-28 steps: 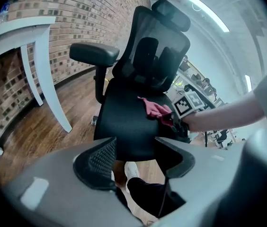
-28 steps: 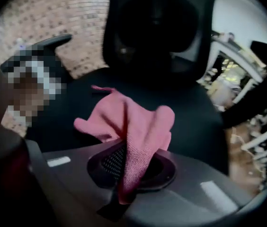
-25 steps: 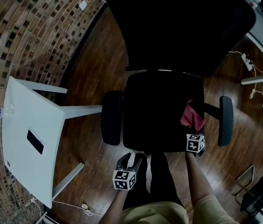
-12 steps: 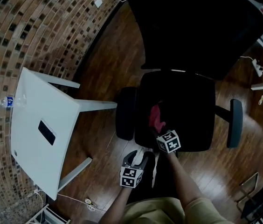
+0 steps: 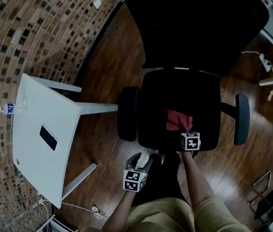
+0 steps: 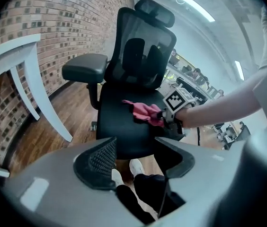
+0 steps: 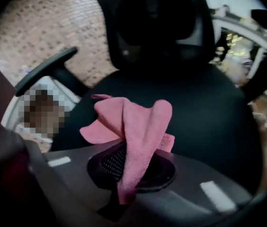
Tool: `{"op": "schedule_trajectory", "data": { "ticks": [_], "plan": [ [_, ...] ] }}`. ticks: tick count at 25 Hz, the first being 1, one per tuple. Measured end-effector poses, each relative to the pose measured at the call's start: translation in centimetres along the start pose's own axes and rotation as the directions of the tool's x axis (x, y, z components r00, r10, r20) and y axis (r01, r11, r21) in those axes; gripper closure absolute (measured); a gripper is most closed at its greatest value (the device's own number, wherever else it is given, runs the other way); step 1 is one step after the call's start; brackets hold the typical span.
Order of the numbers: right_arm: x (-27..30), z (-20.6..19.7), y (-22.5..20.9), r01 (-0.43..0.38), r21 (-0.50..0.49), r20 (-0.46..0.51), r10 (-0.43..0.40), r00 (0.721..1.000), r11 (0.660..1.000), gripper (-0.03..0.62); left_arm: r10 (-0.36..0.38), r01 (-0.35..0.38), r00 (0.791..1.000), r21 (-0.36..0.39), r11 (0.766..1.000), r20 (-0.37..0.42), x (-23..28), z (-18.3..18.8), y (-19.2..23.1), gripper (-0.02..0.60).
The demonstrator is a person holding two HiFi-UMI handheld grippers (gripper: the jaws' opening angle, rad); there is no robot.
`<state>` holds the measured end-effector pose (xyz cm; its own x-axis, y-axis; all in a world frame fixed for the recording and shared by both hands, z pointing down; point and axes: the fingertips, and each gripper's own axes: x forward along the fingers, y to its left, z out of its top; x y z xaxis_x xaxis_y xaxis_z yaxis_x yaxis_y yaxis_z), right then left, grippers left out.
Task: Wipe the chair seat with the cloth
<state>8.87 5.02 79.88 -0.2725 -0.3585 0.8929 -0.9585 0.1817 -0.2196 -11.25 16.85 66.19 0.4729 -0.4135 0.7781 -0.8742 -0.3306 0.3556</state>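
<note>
Near the front of the black padded chair seat (image 5: pixel 199 93), the right gripper (image 7: pixel 131 167) pinches a crumpled pink cloth (image 5: pixel 176 120) by one fold, which hard dragging might pull free; the left gripper (image 6: pixel 133 155) gapes empty.

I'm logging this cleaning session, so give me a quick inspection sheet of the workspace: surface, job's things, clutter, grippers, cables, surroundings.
Surface: black chair seat; no marks visible, though the picture is dark.
Job's things: pink cloth, bunched on the seat's front part.
Clutter: dark flat object on the white table; bottle near the wall.
Grippers: right gripper shut on the cloth; left gripper open and empty, short of the seat's front edge.
Cables: power strip with its lead on the floor to the right; white cable by the table leg.
Surroundings: brick wall, wood floor.
</note>
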Motion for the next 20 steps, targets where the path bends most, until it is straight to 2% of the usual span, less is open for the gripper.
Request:
{"op": "schedule_trajectory", "data": {
  "ticks": [1, 2, 3, 5, 7, 8, 9, 10, 11, 12, 14, 16, 18, 20],
  "plan": [
    [-1.9, -1.1, -5.4, 0.142, 0.024, -0.016, -0.141, 0.99, 0.99, 0.579, -0.013, 0.013, 1.0, -0.002, 1.0, 0.0, 0.3, 0.0, -0.5, 0.345],
    [-4.0, -1.8, -10.0, 0.252, 0.036, -0.026, -0.251, 0.968, 0.967, 0.579, -0.028, 0.028, 1.0, -0.005, 1.0, 0.003, 0.6, 0.1, -1.0, 0.345],
    [-5.9, -2.3, -13.5, 0.321, 0.039, -0.027, -0.32, 0.947, 0.946, 0.579, -0.042, 0.042, 0.999, -0.008, 0.999, 0.006, 1.0, 0.3, -1.6, 0.345],
    [-8.2, -2.6, -17.1, 0.372, 0.02, -0.027, -0.372, 0.928, 0.928, 0.579, -0.066, 0.066, 0.998, -0.01, 0.998, 0.014, 1.4, 0.7, -2.5, 0.347],
    [-8.3, -2.4, -17.0, 0.376, 0.011, -0.04, -0.375, 0.926, 0.927, 0.579, -0.073, 0.073, 0.997, -0.011, 0.997, 0.02, 1.6, 1.1, -2.7, 0.347],
    [-7.8, -2.2, -15.8, 0.347, 0.038, -0.04, -0.345, 0.938, 0.937, 0.579, -0.071, 0.072, 0.997, -0.013, 0.997, 0.022, 1.6, 1.3, -2.6, 0.347],
    [-6.9, -1.8, -13.5, 0.272, 0.081, -0.026, -0.271, 0.962, 0.959, 0.579, -0.068, 0.068, 0.997, -0.015, 0.998, 0.024, 1.5, 1.4, -2.5, 0.347],
    [-5.7, -1.2, -9.9, 0.148, 0.111, 0.003, -0.15, 0.989, 0.983, 0.579, -0.063, 0.064, 0.998, -0.016, 0.998, 0.026, 1.2, 1.6, -2.4, 0.347],
    [-4.5, -0.4, -5.3, -0.003, 0.103, 0.037, -0.001, 0.999, 0.995, 0.579, -0.056, 0.057, 0.998, -0.017, 0.998, 0.028, 0.9, 1.6, -2.2, 0.347],
    [-3.4, 0.4, -0.3, -0.148, 0.051, 0.057, 0.145, 0.988, 0.988, 0.579, -0.046, 0.047, 0.998, -0.017, 0.999, 0.03, 0.6, 1.7, -1.8, 0.347],
    [-1.8, 1.9, 9.5, -0.375, -0.075, 0.035, 0.378, 0.925, 0.924, 0.579, -0.02, 0.021, 0.999, -0.022, 1.0, 0.032, -0.2, 1.6, -0.8, 0.347],
    [-0.4, 2.7, 17.8, -0.528, -0.131, -0.017, 0.531, 0.847, 0.839, 0.579, 0.012, -0.011, 0.999, -0.032, 0.999, 0.03, -1.1, 1.2, 0.4, 0.347],
    [1.0, 1.5, 24.0, -0.62, -0.139, -0.104, 0.611, 0.784, 0.772, 0.579, 0.044, -0.042, 0.999, -0.046, 0.998, 0.024, -2.1, 0.5, 1.8, 0.35],
    [2.0, -0.3, 27.4, -0.654, -0.153, -0.169, 0.632, 0.756, 0.741, 0.579, 0.068, -0.067, 0.998, -0.059, 0.996, 0.014, -3.0, -0.2, 3.0, 0.35]
  ]
}}
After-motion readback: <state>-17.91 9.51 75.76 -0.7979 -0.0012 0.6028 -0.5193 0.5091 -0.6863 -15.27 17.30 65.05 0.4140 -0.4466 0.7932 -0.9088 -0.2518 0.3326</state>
